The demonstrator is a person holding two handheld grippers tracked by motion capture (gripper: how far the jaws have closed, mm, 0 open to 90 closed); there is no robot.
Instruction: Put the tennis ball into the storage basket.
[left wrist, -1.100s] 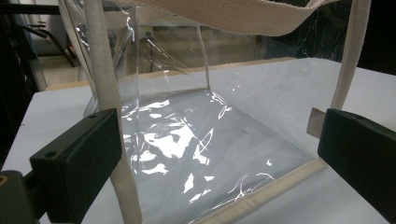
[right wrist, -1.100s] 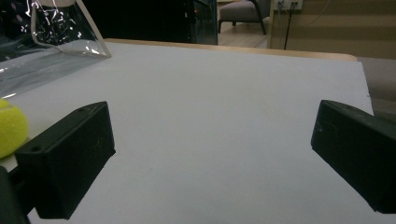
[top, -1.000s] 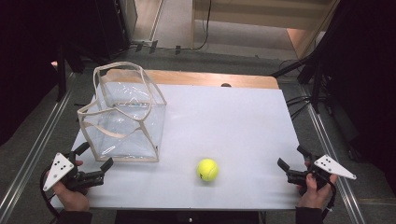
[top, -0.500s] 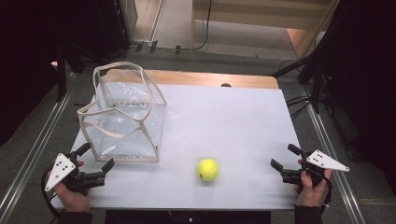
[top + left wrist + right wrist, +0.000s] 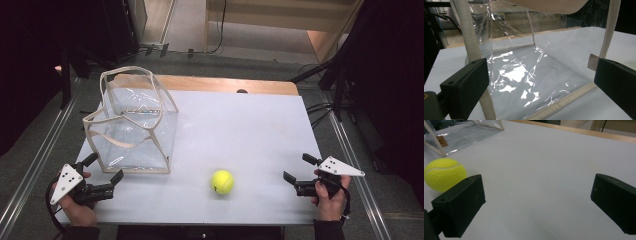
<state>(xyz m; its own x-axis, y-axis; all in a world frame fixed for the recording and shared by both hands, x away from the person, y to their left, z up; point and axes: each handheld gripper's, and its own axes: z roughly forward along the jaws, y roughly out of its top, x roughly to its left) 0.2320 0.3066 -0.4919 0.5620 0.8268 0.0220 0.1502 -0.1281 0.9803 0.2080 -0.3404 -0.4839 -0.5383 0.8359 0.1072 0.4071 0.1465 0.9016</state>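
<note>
A yellow tennis ball lies on the white surface in the lower middle of the high view, free of any grip. A clear plastic bag with cream straps stands at centre left, mouth up and empty. The work in hand looks like getting the ball into that bag, and it seems to be at the approach step.

The right claw sits at the lower right, jaws spread wide and holding nothing, well apart from the ball (in the right gripper view the ball shows at the left edge, outside the jaws). The left claw is open too, just beside the bag's near bottom corner; in the left gripper view the bag lies between its jaws.

Next, I judge, the right claw must swing toward the ball until it sits between the jaws, then close gently, since a round ball can roll away.
</note>
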